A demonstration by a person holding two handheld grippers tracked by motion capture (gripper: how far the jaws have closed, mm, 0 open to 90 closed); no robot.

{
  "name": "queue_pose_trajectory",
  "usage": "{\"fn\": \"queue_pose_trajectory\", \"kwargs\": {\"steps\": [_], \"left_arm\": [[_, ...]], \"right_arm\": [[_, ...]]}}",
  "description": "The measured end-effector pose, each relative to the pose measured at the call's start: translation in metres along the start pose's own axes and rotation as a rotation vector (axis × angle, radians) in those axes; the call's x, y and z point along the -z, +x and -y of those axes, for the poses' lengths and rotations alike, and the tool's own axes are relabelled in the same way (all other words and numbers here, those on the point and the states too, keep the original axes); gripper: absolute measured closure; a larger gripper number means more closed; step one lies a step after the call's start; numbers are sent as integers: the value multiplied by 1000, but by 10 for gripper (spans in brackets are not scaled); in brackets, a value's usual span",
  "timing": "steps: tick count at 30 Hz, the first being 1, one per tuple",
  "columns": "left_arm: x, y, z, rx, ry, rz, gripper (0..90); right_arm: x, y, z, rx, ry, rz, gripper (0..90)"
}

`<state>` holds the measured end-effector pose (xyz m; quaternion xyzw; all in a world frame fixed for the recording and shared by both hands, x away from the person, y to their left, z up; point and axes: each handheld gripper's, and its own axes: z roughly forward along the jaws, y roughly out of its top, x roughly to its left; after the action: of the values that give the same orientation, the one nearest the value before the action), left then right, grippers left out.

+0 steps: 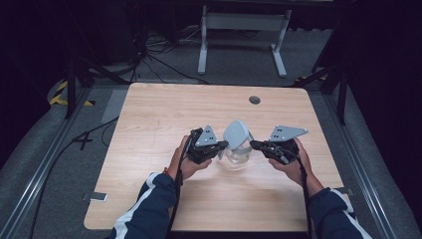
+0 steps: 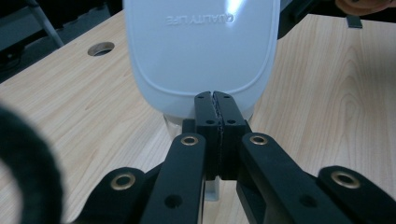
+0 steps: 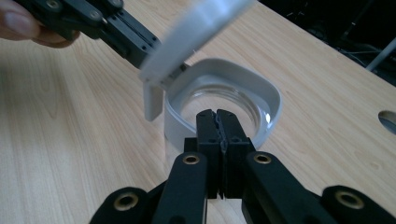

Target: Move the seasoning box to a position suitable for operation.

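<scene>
Black jaws of the right gripper (image 3: 218,122) stand nearest in the right gripper view, clenched pad to pad with nothing visible between them, their tips at the near rim of the grey collar (image 3: 268,100) on the clear jar (image 1: 235,158). We read the jar as standing upright on the wooden table (image 1: 164,109), near the middle of it and somewhat toward the person's edge, well apart from the round cable hole (image 1: 255,100) near the far edge. Its hinged grey lid (image 2: 201,51) is tilted up and open; the words QUALITY LIFE are embossed on it, upside down in the left gripper view. We note the left gripper (image 2: 215,103) also clenched, its tips at the lid's lower edge; whether a thin lip is pinched there or merely propped we cannot tell. In the high view the left gripper sits just left of the jar and the right just beside it on the right. Judgement: the step in hand is working the lid about its hinge. To do it well we would keep the right tips steady on the collar so the jar does not slide or tip, and swing the lid slowly along its hinge arc rather than pushing sideways. Risk: the light jar skating toward the person's edge.
</scene>
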<state>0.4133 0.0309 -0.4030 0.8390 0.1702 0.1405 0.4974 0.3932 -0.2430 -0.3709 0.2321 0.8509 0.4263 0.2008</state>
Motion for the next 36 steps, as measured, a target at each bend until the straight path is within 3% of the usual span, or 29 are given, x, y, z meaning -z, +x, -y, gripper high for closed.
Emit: {"fn": "queue_pose_trajectory", "kwargs": {"steps": [8,12,16,21,27,30,36], "left_arm": [[-2,0,-1,-16,11,-5,900],[6,3,0,1,9,-20,897],[20,5,5,-21,27,-45,881],[40,9,25,-14,91,-69,877],[66,15,51,28,130,-113,868],[74,15,64,43,171,-122,855],[88,12,85,70,196,-146,832]], "right_arm": [[1,6,-17,27,-39,-3,896],[-2,8,-19,44,-27,-1,896],[-4,9,-19,45,-26,-6,895],[-6,13,-21,59,-29,-13,896],[-9,18,-25,65,-30,-20,895],[-10,21,-25,73,-31,-26,895],[-11,23,-23,71,-30,-39,894]]}}
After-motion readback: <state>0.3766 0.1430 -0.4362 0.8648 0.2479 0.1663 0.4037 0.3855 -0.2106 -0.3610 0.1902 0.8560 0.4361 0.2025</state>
